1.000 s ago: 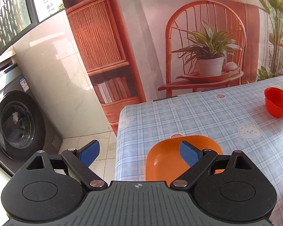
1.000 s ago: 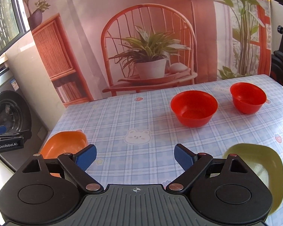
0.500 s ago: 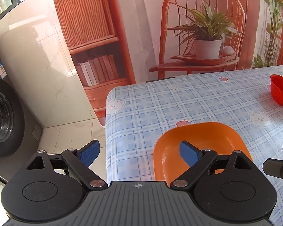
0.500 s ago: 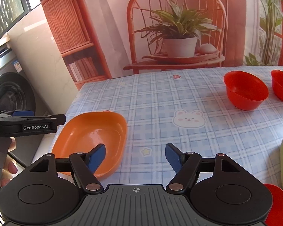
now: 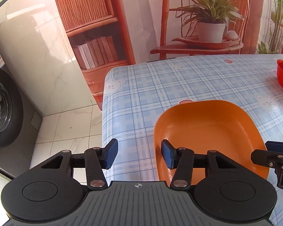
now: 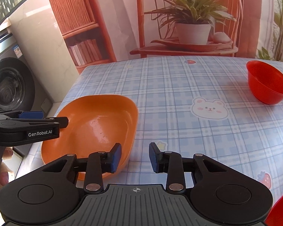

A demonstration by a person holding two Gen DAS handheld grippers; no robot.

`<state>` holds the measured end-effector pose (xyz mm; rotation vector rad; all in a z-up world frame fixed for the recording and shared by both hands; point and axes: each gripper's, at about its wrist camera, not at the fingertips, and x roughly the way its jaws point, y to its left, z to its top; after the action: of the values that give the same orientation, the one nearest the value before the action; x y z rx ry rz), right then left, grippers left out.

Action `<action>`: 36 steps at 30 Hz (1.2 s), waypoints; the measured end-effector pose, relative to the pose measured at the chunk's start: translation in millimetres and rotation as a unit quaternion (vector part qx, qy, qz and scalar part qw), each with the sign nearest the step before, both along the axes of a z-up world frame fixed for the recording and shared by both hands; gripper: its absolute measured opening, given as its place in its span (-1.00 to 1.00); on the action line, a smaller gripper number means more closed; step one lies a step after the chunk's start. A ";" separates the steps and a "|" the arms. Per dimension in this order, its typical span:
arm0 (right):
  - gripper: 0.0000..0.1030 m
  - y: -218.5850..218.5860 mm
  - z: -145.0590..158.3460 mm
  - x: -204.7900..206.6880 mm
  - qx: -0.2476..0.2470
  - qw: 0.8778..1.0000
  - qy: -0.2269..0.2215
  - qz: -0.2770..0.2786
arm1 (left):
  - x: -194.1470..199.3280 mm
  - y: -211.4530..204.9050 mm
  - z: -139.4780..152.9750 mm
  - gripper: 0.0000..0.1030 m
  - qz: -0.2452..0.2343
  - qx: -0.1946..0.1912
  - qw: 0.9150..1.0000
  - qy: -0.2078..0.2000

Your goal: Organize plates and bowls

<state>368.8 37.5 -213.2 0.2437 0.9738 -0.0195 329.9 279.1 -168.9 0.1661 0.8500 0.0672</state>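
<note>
An orange plate [image 6: 92, 124] lies near the table's [image 6: 179, 86] left edge. The left gripper [image 5: 138, 155] and right gripper [image 6: 134, 157] each straddle a rim, apparently untouching, jaws parted, holding nothing.

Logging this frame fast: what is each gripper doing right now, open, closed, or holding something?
Left gripper: open, empty, jaws either side of the orange plate's left rim.
Right gripper: open, empty, jaws either side of that plate's right rim.
</note>
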 end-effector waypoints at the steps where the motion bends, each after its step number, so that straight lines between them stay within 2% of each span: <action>1: -0.51 -0.7 -1.0 -0.4 0.004 1.000 0.000 0.001 | 0.5 -0.1 -0.4 -0.12 -0.001 -0.003 1.000 0.003; 4: -0.64 -0.5 -1.5 -1.5 0.017 1.000 -0.004 0.008 | -2.5 -2.5 -1.5 -0.40 -0.007 -0.013 1.000 0.004; 7: -0.79 -1.4 -0.3 -2.4 0.031 0.999 -0.004 0.011 | -5.6 -11.7 -1.2 -0.66 -0.021 -0.004 1.000 0.006; 11: -0.79 -2.8 1.0 -5.4 0.037 0.999 -0.001 0.005 | -10.2 -24.8 -2.1 -0.67 -0.036 0.014 0.999 0.011; 15: -0.80 -8.5 2.1 -10.4 0.044 0.999 0.003 -0.005 | -15.2 -26.3 0.2 -0.67 -0.032 -0.006 0.999 0.016; 20: -0.81 -14.4 6.0 -17.2 0.049 0.999 0.007 -0.014 | -23.6 -32.4 5.8 -0.67 -0.036 -0.011 0.999 0.014; 27: -0.81 -22.5 25.9 -27.8 0.060 0.998 -0.015 -0.019 | -33.6 -31.8 29.3 -0.67 -0.029 -0.046 0.998 -0.008; 36: -0.81 -48.2 53.2 -45.4 0.069 0.996 -0.049 -0.033 | -40.8 -62.5 53.9 -0.67 -0.036 -0.044 0.998 -0.026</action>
<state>323.3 -10.7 -160.0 0.4018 0.8710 -0.0012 289.1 216.6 -115.0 0.1122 0.7931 -0.0322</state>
